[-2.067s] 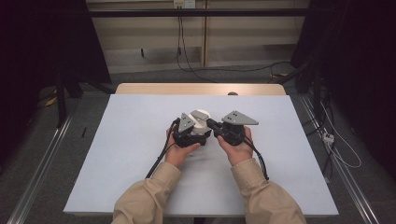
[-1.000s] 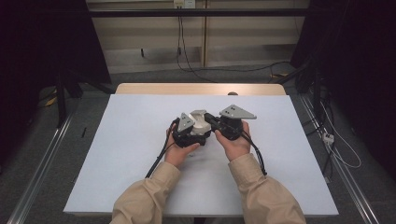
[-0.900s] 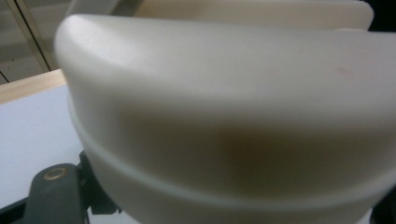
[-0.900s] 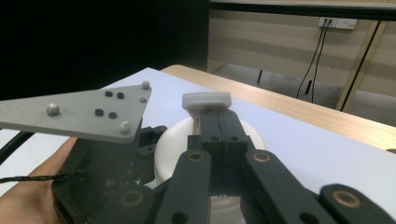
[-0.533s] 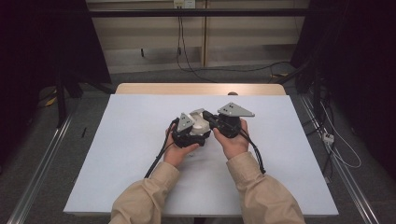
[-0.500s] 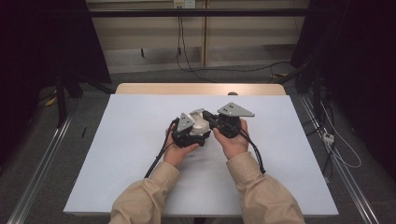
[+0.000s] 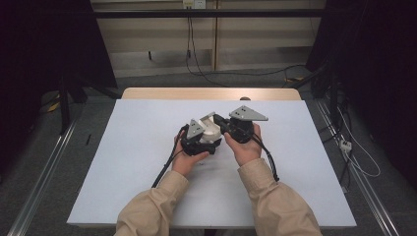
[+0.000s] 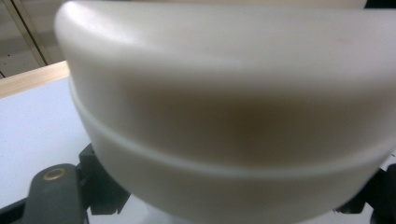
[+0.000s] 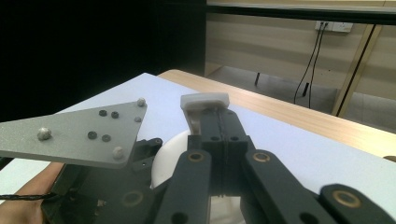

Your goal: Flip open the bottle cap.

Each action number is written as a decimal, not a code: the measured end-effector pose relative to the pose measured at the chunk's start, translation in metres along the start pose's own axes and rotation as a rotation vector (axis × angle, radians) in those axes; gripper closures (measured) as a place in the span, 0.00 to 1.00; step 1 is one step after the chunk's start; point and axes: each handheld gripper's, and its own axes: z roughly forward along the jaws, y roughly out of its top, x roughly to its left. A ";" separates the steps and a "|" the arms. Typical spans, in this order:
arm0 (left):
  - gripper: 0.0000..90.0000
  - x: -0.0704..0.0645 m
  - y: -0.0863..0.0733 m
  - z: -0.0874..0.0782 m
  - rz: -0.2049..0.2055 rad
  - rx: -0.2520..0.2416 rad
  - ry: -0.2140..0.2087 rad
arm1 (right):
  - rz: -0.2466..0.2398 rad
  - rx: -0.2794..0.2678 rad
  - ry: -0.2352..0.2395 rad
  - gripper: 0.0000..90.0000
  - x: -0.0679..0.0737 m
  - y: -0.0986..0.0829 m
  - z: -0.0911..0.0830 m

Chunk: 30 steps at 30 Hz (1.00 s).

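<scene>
Right gripper [image 9: 219,109]: jaws pressed together on a small white tab [image 9: 204,101].
Left gripper [image 7: 199,140]: grip cannot be told; its own view shows a cream rounded container [image 8: 224,112] very close, blurred.
Container [image 7: 212,131]: between both grippers, mid-table, held above the white table [image 7: 128,147].
High view: both hands meet; the tab is too small to see there.
Right gripper view: the left gripper's grey plate [image 9: 74,135] beside the container.
</scene>
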 end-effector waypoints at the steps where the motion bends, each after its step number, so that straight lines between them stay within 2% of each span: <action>1: 0.20 0.000 0.000 0.000 0.001 0.002 -0.001 | 0.002 0.003 0.002 1.00 0.000 0.000 0.000; 16: 0.21 0.000 0.000 -0.001 0.014 0.004 -0.001 | -0.008 0.006 0.000 1.00 0.000 0.006 0.008; 30: 0.21 0.000 0.000 -0.001 0.009 0.004 -0.005 | -0.021 0.011 0.003 1.00 0.002 0.012 0.015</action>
